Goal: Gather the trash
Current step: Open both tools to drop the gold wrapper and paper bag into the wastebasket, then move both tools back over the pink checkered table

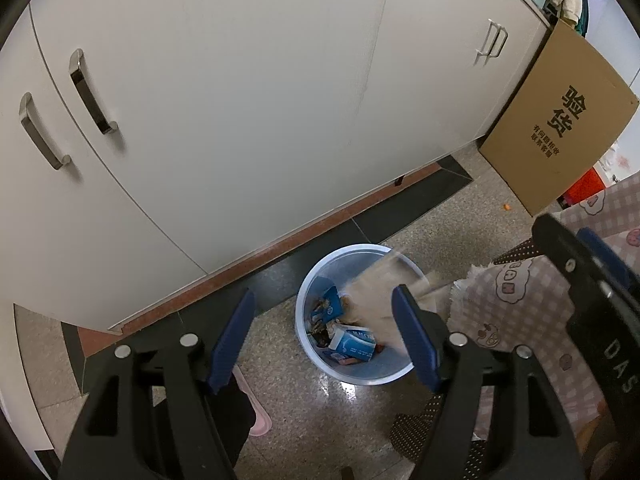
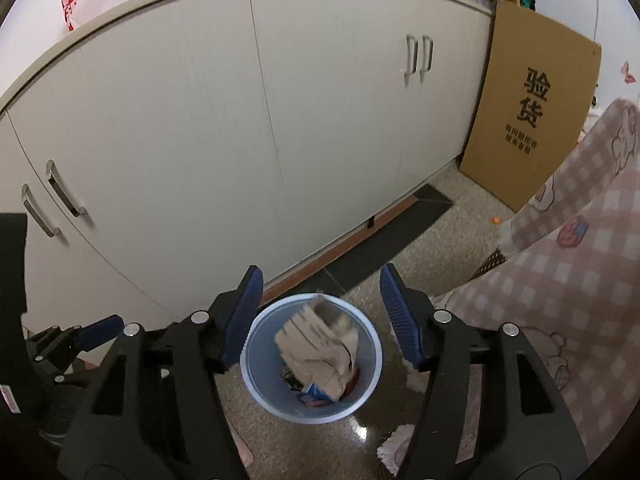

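Note:
A pale blue waste bin stands on the speckled floor near the cabinet base. Blue-and-white cartons and other scraps lie inside it. A crumpled brown paper bag shows blurred over the bin's mouth, its lower part inside the bin, touching neither pad. My right gripper hangs above the bin, open, with nothing between its blue fingers. My left gripper is open too and empty, above the bin's near-left side. The bag is a blur past its right finger.
White cabinet doors with metal handles run behind the bin. A cardboard sheet leans at the right. A pink checked cloth fills the right side. A pink slipper lies on the floor at the near left.

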### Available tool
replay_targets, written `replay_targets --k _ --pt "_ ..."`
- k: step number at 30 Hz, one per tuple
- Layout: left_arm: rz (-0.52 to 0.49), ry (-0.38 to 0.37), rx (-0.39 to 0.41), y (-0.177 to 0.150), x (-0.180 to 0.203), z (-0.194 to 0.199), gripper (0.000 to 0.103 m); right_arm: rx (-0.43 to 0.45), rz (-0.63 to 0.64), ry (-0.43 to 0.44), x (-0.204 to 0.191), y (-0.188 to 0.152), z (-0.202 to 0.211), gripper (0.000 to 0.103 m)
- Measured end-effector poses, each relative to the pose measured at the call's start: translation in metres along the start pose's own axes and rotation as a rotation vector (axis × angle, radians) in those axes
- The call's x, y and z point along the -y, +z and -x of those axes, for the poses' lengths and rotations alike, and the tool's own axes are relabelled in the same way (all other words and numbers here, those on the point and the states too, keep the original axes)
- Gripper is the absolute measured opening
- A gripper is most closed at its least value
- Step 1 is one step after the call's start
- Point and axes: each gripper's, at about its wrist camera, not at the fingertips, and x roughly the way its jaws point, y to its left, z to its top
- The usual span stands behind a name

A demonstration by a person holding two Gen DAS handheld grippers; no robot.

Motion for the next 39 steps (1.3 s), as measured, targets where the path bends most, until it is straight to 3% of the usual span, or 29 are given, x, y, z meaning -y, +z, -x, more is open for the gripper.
replay_targets --k 12,19,23,30,37,39 --pt "0.001 -0.021 0.064 -0.001 0.011 0.042 0.070 0.039 -0.011 -0.004 0.010 -0.002 0.041 0.061" --pt "0.010 -0.052 0.182 -0.001 0.027 0.100 0.070 0.135 -0.052 0.018 0.025 0.009 0.104 0.063" --pt "0.004 -0.113 0.235 -0.002 0.044 0.137 0.072 0.205 -0.085 0.028 0.041 0.014 0.150 0.063" --pt "-0.116 -0.199 0.323 -0.013 0.110 0.201 0.073 0.320 -0.162 0.007 0.086 0.011 0.228 0.065" --pt "-0.308 -0.333 0.323 -0.034 0.200 0.239 0.074 0.393 -0.274 -0.083 0.159 -0.002 0.287 0.068" --pt "-0.368 -0.342 0.322 -0.040 0.227 0.241 0.074 0.398 -0.301 -0.119 0.181 -0.008 0.297 0.069"
